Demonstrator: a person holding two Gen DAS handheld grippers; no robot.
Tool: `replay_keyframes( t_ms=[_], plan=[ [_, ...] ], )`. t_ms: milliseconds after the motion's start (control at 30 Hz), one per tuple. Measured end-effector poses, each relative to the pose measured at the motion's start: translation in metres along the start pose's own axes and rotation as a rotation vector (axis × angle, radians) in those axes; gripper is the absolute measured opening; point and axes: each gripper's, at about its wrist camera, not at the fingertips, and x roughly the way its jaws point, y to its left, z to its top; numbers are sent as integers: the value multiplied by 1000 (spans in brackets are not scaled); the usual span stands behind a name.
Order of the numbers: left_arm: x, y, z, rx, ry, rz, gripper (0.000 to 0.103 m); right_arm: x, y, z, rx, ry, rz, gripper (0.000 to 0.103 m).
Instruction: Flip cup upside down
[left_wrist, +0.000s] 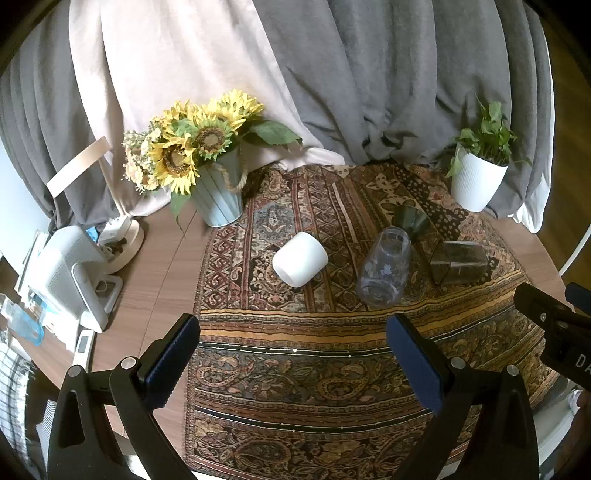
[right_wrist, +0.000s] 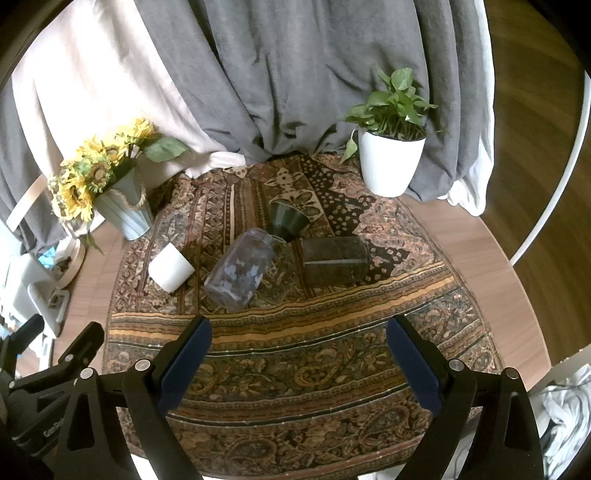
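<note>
Cup (left_wrist: 300, 264), plain white, lies on its side.

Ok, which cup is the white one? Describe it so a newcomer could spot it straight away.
Start at the sunflower bucket at the back left of the patterned cloth. Just in front of it, toward the middle, lies the white cup on its side. Its neighbours are see-through or dark; it alone is solid white.
</note>
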Motion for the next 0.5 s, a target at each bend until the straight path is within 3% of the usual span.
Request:
replay_keyframes(
  t_ms=[500],
  plan=[
    [1, -1, 0, 26, -2, -21, 103, 1, 0, 1, 6, -1, -10, 96]
  ],
)
